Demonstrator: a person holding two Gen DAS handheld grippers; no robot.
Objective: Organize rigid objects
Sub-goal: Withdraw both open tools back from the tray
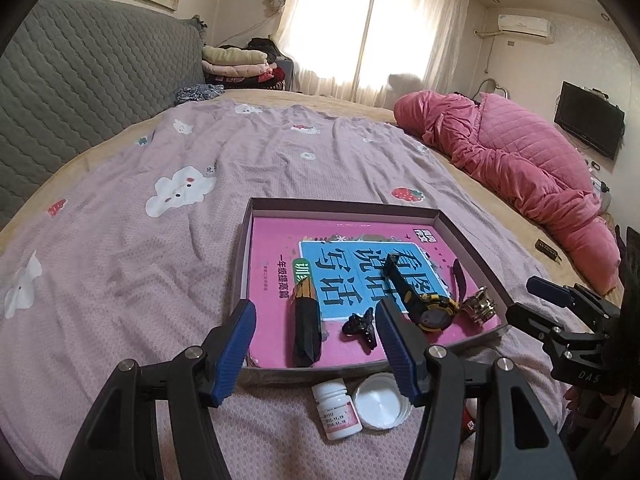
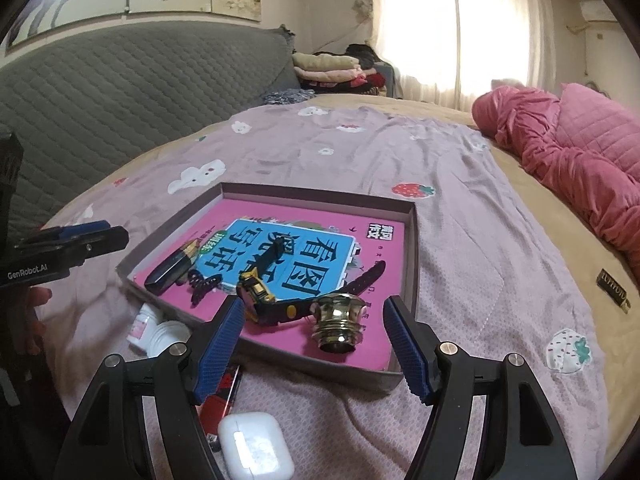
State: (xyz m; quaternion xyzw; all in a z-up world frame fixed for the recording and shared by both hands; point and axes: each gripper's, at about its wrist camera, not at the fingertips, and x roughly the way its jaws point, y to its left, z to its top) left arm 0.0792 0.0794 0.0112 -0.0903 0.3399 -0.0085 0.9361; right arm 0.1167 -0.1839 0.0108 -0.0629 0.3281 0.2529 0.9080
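Note:
A shallow box [image 1: 245, 248] [image 2: 412, 248] lies on the bed with a pink book inside. On the book lie a black-and-yellow watch [image 1: 430, 312] [image 2: 264, 300], a black hair claw [image 1: 360, 330] [image 2: 202, 286], a dark folded item [image 1: 306, 328] [image 2: 170, 268] and a brass knob [image 1: 480, 306] [image 2: 340, 322]. In front of the box lie a white pill bottle [image 1: 338, 410] [image 2: 140, 326], a white lid [image 1: 382, 402] [image 2: 168, 336], a white earbud case [image 2: 256, 446] and a red-black item [image 2: 222, 400]. My left gripper [image 1: 316, 344] [image 2: 84, 236] is open and empty above the box's near edge. My right gripper [image 2: 314, 346] [image 1: 548, 294] is open and empty near the knob.
The bed has a lilac patterned cover [image 1: 160, 240]. A pink quilt [image 1: 520, 160] [image 2: 580, 152] is bundled at the right. A grey padded headboard [image 1: 80, 80] is at the left, folded clothes [image 1: 240, 64] behind. A small dark label [image 2: 612, 290] lies at the right.

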